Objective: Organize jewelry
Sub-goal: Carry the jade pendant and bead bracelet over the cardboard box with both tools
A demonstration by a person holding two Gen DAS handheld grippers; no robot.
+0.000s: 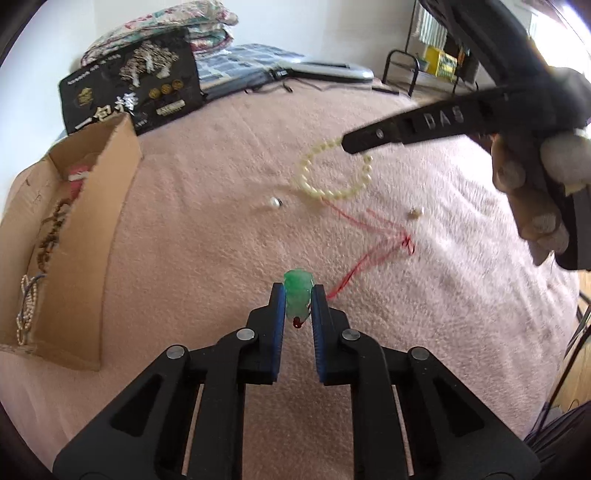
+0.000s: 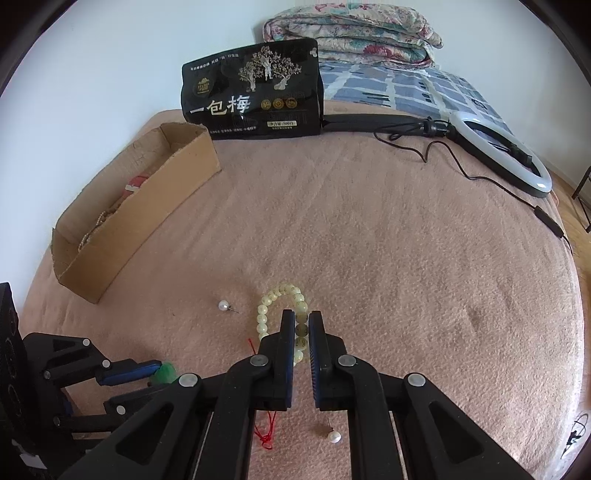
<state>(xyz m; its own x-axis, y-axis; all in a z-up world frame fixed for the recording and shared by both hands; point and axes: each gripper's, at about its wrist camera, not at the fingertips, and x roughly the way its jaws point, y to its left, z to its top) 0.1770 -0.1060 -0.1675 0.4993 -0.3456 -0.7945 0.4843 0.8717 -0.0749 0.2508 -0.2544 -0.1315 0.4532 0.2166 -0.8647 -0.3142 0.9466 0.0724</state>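
Note:
My left gripper (image 1: 298, 291) is shut on a green jade pendant (image 1: 297, 291) just above the pink blanket; its red cord (image 1: 369, 254) trails to the right. It also shows in the right wrist view (image 2: 166, 371). My right gripper (image 2: 301, 317) is shut on a cream bead bracelet (image 2: 273, 295), which rests on the blanket; the bracelet also shows in the left wrist view (image 1: 332, 177). Two pearl earrings lie loose, one to the left (image 2: 222, 305) and one near me (image 2: 334, 437). A cardboard box (image 2: 140, 214) at the left holds several necklaces.
A black snack bag (image 2: 255, 99) stands behind the box. A ring light (image 2: 506, 155) with its cable lies at the back right. Folded quilts (image 2: 351, 33) are stacked at the back. The bed edge drops off to the right.

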